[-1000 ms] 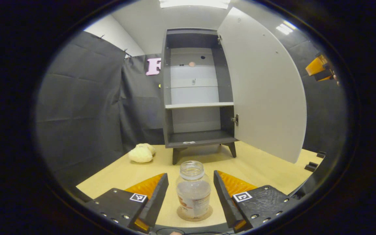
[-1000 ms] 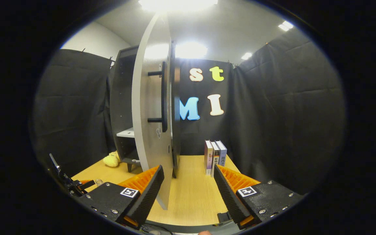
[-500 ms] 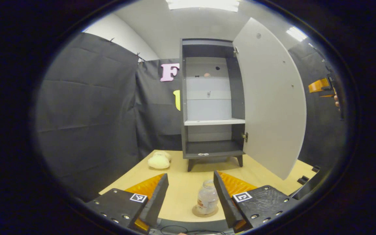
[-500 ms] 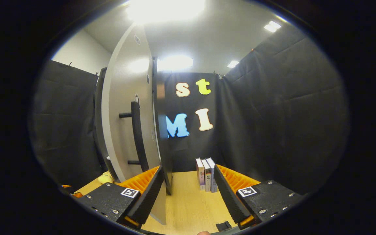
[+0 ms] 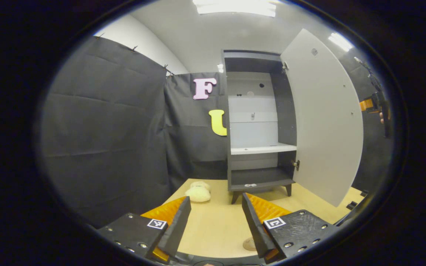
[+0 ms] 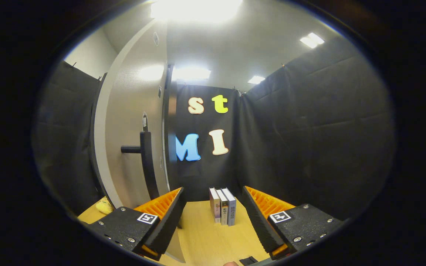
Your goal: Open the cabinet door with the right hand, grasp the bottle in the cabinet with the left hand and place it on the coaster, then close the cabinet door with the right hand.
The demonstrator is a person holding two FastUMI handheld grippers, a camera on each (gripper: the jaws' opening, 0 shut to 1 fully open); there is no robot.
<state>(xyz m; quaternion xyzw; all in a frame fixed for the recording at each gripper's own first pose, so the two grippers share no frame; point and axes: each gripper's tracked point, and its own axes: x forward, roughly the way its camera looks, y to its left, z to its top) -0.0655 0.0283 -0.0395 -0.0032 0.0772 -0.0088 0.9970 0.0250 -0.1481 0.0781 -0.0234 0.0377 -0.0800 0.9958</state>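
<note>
Moved: bottle, between the left gripper's point(image 5: 216, 221) jaws 1 s ago, now hidden.
Coaster point(image 5: 249, 244): sliver beside right finger, rest hidden.
Cabinet door point(image 5: 327, 122): open, ahead-right.
Left jaws: apart, empty.
Right gripper point(image 6: 213, 214): apart, empty; handle point(image 6: 147, 162) ahead-left, bottom hidden.

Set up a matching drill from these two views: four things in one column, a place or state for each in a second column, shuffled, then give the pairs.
Things
1. cabinet door
2. plush toy
3. books
4. left tool

Places or states
A. upright in a row on the table
B. swung open
C. lying on the table left of the cabinet
D. open, holding nothing

Pairs: 1-B, 2-C, 3-A, 4-D
</note>
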